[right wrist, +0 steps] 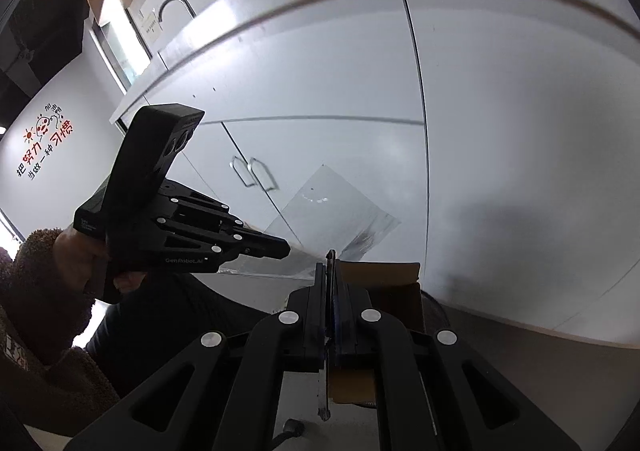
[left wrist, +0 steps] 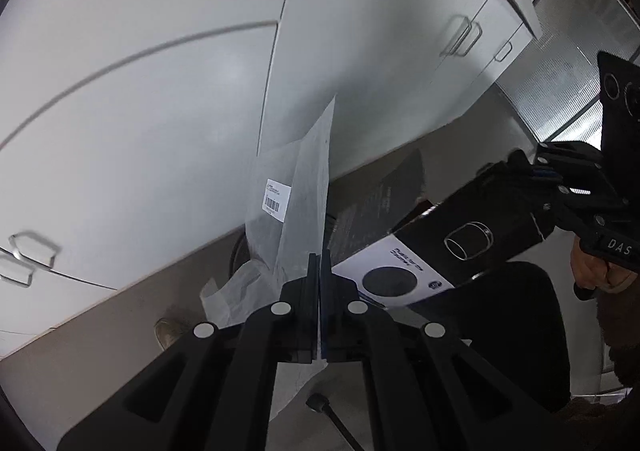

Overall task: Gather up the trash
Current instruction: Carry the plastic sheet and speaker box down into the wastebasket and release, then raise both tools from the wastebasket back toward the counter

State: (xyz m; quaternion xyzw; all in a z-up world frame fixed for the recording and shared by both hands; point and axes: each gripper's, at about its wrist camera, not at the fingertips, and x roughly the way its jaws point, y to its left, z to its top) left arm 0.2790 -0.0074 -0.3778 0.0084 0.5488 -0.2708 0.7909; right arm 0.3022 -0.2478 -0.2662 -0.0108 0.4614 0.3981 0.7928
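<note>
Left wrist view: my left gripper (left wrist: 319,263) pinches the clear plastic bag (left wrist: 298,187), right gripper (right wrist: 330,271) clamps the black box (left wrist: 472,239); I'd lower both over the bin (left wrist: 240,251) before releasing.

clear glossy plastic bag (left wrist: 298,207); matt cardboard box (left wrist: 460,247)

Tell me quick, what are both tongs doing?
Left tongs: closed on a clear plastic bag.
Right tongs: closed on a black and white box.
</note>
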